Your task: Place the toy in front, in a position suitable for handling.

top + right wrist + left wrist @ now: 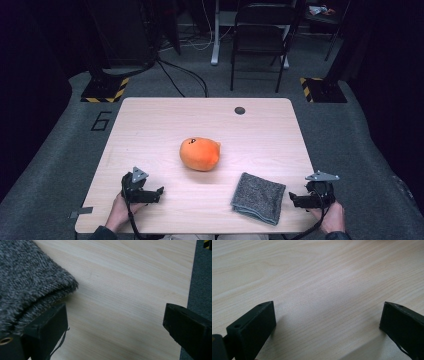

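An orange plush toy (200, 153) lies near the middle of the light wooden table (165, 120). A folded grey towel (258, 197) lies at the front right; in the right gripper view the towel (27, 282) reaches my left jaw. My left gripper (159, 195) rests at the front left, held by a hand, open over bare wood (327, 307). My right gripper (295, 200) sits at the front right edge, just right of the towel, open with only table between its jaws (115, 315).
A small dark round hole (240, 110) is set in the table's far side. Beyond the table stand a folding chair (260, 35) and black stands with yellow-striped bases (105, 90). Grey carpet (350, 150) surrounds the table.
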A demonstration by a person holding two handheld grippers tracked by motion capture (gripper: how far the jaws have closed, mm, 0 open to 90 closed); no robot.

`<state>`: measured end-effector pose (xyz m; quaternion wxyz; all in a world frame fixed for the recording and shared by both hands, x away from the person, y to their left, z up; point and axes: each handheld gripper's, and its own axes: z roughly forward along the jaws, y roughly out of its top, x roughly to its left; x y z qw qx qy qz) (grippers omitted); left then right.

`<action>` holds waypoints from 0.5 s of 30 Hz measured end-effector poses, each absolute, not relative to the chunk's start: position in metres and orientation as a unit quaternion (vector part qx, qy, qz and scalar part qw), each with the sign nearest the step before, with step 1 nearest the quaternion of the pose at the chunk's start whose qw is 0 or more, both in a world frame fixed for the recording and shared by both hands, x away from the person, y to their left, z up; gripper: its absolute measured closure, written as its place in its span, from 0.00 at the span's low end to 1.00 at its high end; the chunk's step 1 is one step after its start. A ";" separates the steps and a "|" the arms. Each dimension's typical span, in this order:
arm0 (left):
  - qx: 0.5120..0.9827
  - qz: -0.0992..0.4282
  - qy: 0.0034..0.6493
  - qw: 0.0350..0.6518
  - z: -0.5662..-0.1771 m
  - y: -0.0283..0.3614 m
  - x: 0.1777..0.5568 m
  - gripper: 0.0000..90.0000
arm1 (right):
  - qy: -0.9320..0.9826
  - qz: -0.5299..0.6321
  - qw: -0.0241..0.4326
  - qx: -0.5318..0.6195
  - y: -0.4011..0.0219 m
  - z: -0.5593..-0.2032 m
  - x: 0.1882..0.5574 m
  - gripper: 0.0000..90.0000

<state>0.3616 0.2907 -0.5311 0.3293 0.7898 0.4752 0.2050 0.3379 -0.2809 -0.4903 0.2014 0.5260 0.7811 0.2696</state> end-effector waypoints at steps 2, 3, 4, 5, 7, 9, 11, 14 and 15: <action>0.790 0.205 0.475 0.329 -0.531 0.291 0.362 0.00 | 0.781 0.275 0.195 0.525 -0.279 -0.488 0.337 0.06; 0.789 0.207 0.475 0.329 -0.531 0.291 0.362 0.00 | 0.782 0.275 0.195 0.524 -0.279 -0.488 0.337 0.06; 0.789 0.207 0.475 0.329 -0.531 0.291 0.362 0.00 | 0.782 0.275 0.195 0.524 -0.279 -0.488 0.337 0.06; 0.789 0.210 0.475 0.328 -0.531 0.290 0.362 0.00 | 0.786 0.278 0.192 0.518 -0.278 -0.486 0.337 0.06; 0.792 0.206 0.474 0.325 -0.530 0.291 0.362 0.00 | 0.786 0.280 0.190 0.518 -0.277 -0.485 0.336 0.06; 0.793 0.205 0.472 0.327 -0.531 0.291 0.363 0.00 | 0.786 0.282 0.190 0.517 -0.275 -0.484 0.337 0.06; 0.791 0.206 0.472 0.329 -0.531 0.291 0.363 0.00 | 0.786 0.283 0.186 0.516 -0.273 -0.482 0.337 0.06; 0.789 0.207 0.475 0.331 -0.531 0.292 0.363 0.00 | 0.786 0.289 0.185 0.514 -0.269 -0.479 0.337 0.06; 0.789 0.207 0.475 0.331 -0.531 0.292 0.363 0.00 | 0.785 0.290 0.186 0.515 -0.268 -0.478 0.337 0.06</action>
